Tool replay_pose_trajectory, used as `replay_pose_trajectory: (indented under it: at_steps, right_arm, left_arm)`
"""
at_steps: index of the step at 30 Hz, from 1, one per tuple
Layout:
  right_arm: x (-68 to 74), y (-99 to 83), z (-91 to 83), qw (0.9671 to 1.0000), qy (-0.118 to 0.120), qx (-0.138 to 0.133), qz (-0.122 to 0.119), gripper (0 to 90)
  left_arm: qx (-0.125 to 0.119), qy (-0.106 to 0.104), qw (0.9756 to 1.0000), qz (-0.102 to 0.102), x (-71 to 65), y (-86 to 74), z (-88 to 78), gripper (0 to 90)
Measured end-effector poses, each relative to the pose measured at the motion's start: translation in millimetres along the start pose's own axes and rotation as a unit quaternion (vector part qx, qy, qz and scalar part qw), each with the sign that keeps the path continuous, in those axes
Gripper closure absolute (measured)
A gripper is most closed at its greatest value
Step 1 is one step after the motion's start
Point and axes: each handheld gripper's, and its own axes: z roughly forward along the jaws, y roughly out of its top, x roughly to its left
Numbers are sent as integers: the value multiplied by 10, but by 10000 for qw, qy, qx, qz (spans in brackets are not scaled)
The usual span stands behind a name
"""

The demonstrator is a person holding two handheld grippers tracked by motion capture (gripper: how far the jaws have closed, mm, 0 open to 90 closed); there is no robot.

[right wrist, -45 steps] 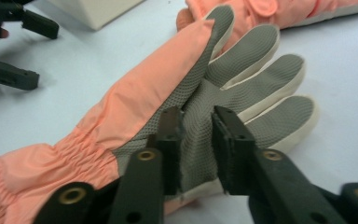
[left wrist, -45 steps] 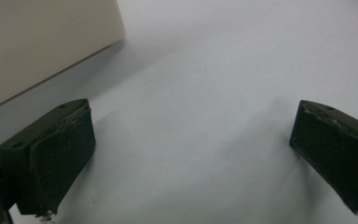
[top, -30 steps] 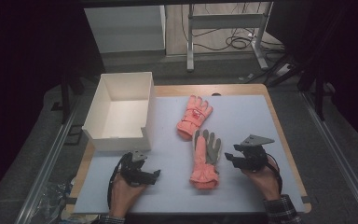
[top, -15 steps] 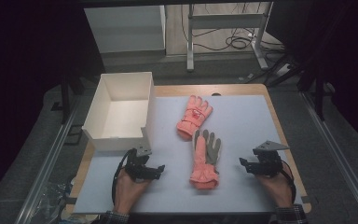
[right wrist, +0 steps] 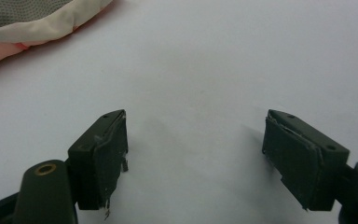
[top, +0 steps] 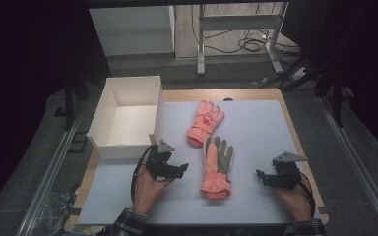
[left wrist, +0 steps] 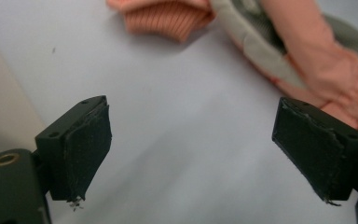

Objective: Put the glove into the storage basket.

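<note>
While both grippers stand wide apart-jawed and empty, the nearer glove (top: pixel 216 164) lies on the mat (top: pixel 261 132) between the left gripper (top: pixel 183 168) and right gripper (top: pixel 260 175).

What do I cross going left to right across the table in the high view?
White box → left gripper → near glove, grey palm up → right gripper.
</note>
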Motion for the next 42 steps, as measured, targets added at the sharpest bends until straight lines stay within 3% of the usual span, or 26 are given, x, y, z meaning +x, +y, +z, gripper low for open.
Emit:
replay_pose_trajectory:
  at_steps: [7,10,14,18,25,28,30,32,38,42]
  right_arm:
    - [-1,-7,2,10000,10,-19,9,225]
    - [-1,-6,1,10000,11,-17,10,225]
    - [0,10,-2,10000,30,-2,36,231]
    - [-5,125,26,9997,217,-69,90,256]
    - [38,497,136,9989,376,-229,-162,299]
    - [71,745,248,9977,562,-311,-231,322]
    - [80,789,274,9973,620,-316,-228,324]
    - [127,967,403,9960,788,-318,-266,323]
    - [191,1243,600,9946,900,-371,-355,323]
    - [224,1379,727,9937,995,-252,-448,323]
  left_arm:
    - [-115,-51,9998,155,-58,260,69,131]
    - [-70,-49,9998,170,-65,261,94,130]
    - [30,-63,9999,135,-82,119,88,112]
    - [104,4,9999,132,-66,-16,44,92]
    - [173,56,9998,57,-18,-216,1,74]
    - [249,101,9996,16,16,-352,-20,69]
    - [266,122,9996,25,23,-390,-33,64]
    - [252,166,9995,32,40,-472,-67,63]
    - [221,288,9993,-41,77,-618,-108,57]
    - [183,330,9992,-102,92,-714,-128,56]
